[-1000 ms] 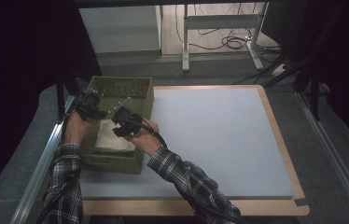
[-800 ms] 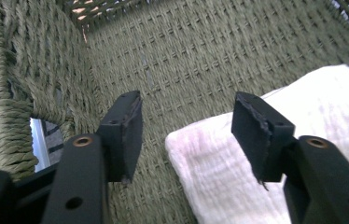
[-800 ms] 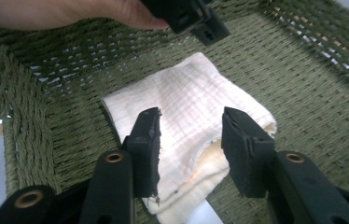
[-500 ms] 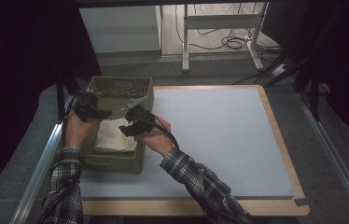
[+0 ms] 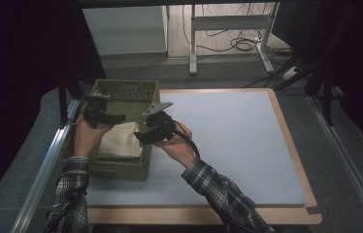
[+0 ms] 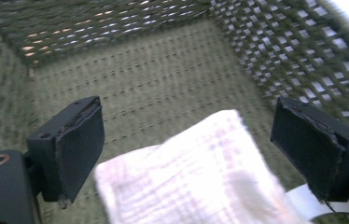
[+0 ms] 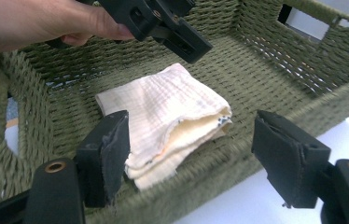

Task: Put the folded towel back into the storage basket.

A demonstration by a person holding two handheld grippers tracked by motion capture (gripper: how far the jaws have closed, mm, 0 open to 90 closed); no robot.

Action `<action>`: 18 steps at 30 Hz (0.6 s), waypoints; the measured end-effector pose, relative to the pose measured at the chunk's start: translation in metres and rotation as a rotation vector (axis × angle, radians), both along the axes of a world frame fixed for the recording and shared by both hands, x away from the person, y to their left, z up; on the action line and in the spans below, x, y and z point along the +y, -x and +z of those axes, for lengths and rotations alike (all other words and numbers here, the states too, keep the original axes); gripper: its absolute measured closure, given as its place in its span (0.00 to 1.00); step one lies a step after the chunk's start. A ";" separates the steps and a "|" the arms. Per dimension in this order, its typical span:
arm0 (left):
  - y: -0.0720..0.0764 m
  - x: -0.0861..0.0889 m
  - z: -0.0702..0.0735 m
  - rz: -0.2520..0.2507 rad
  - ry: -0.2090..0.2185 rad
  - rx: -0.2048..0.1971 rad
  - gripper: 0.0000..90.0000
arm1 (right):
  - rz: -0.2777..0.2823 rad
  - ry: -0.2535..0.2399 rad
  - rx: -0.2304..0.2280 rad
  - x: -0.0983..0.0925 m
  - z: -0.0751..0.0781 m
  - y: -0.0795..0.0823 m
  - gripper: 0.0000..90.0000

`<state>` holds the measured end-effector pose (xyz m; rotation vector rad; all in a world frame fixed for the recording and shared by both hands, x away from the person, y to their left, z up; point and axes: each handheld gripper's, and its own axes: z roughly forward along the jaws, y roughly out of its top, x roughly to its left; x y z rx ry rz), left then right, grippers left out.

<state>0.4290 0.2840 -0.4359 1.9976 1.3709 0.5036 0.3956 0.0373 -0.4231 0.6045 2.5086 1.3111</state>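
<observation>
A folded cream cloth (image 5: pixel 120 141) lies on the floor of a green woven basket (image 5: pixel 121 90) at the table's left. My left gripper (image 5: pixel 116 117) hovers over the basket's left side. Its jaws have just been opening and stand wide apart above the cloth (image 6: pixel 196 177) without touching it. My right gripper (image 5: pixel 140 137) hangs over the basket's right wall. Its jaws have also just been opening, and they frame the cloth (image 7: pixel 163 107) from a distance with nothing pressed between them. The left gripper (image 7: pixel 182 42) and its hand (image 7: pixel 32 23) appear in the right gripper view beyond the cloth.
The basket sits on a white mat (image 5: pixel 228 136) with a wooden border (image 5: pixel 286 131). Its near wall (image 7: pixel 238 156) rises between my right gripper and the cloth. A metal rail (image 5: pixel 48 160) runs along the table's left side. Table legs and cables (image 5: pixel 238 43) lie beyond the far edge.
Both grippers have opened and lifted off the cloth, which now rests in the basket. The right gripper has drawn back to the right, to the basket's right wall.
</observation>
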 end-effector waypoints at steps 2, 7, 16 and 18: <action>0.003 -0.002 0.001 -0.008 0.020 -0.006 0.09 | -0.003 -0.007 -0.001 -0.007 0.001 0.001 0.30; 0.012 -0.013 0.006 -0.038 0.056 -0.017 0.05 | -0.008 -0.016 0.002 -0.025 0.000 0.004 0.28; 0.031 -0.042 0.011 -0.113 0.074 -0.060 0.03 | -0.019 -0.033 0.021 -0.059 -0.005 0.008 0.22; 0.036 -0.049 0.012 -0.128 0.081 -0.071 0.02 | -0.023 -0.037 0.026 -0.068 -0.006 0.010 0.21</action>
